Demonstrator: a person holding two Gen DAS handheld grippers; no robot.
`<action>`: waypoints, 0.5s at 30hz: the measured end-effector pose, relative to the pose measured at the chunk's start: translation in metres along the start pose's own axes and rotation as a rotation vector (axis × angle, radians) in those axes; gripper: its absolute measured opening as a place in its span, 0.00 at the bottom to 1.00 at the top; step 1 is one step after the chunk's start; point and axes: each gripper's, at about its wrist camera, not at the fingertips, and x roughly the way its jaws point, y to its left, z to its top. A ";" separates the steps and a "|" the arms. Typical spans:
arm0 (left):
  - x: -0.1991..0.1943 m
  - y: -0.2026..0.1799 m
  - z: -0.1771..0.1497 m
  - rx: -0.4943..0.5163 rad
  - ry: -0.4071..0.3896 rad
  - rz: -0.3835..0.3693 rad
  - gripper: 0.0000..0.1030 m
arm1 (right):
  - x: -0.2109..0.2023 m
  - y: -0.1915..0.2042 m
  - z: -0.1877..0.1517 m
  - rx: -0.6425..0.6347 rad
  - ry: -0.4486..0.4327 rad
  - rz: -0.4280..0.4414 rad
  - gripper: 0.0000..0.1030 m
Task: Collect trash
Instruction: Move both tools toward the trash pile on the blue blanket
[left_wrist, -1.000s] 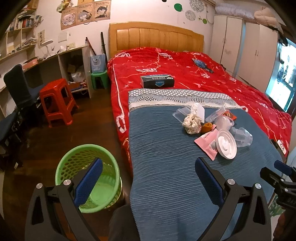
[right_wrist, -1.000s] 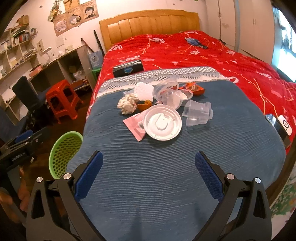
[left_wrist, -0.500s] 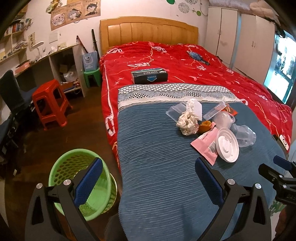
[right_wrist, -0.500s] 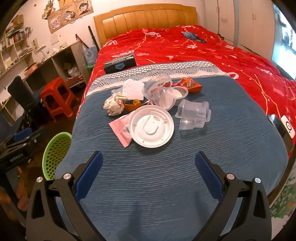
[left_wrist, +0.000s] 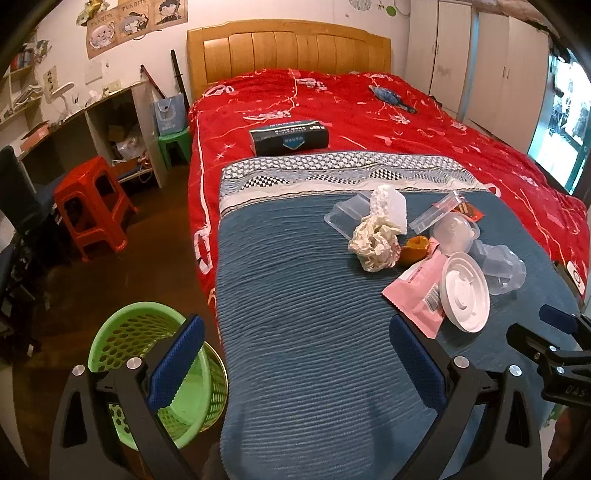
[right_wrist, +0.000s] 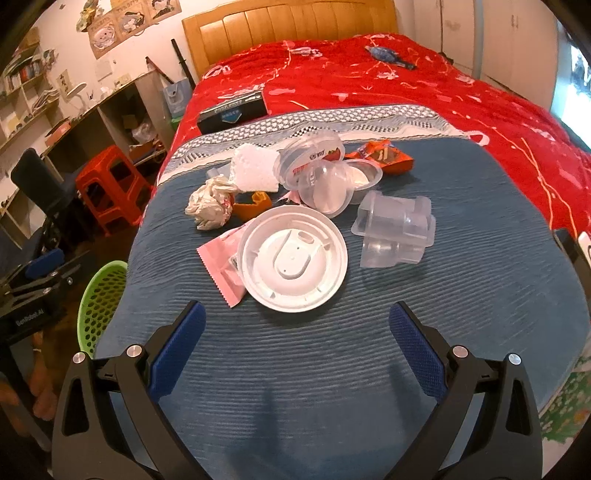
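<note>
Both grippers, left (left_wrist: 291, 362) and right (right_wrist: 295, 349), gaped wide, empty, above blanket (right_wrist: 332, 369); trash (right_wrist: 293, 258) beyond; basket (left_wrist: 122, 339) on floor.

Room fairly bright, warm indoor cast. Daylight enters at window (left_wrist: 565, 133) on right, blown out to white-cyan glare. Red bedspread (left_wrist: 369, 110) oversaturated. Floor (left_wrist: 110, 266) dim, brown, faint sheen. Soft shadows beneath both grippers on blue blanket (right_wrist: 332, 369). Both fisheye views bend strongly at edges, black vignette in corners. Centre sharp, periphery slightly soft.
</note>
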 end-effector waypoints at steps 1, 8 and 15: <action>0.002 0.000 0.001 0.000 0.003 0.000 0.94 | 0.003 -0.001 0.001 0.001 0.004 0.004 0.95; 0.015 -0.006 0.008 0.005 0.014 -0.003 0.94 | 0.020 -0.004 0.006 0.016 0.029 0.042 0.95; 0.023 -0.004 0.012 -0.004 0.023 0.001 0.94 | 0.036 -0.005 0.013 0.015 0.046 0.057 0.95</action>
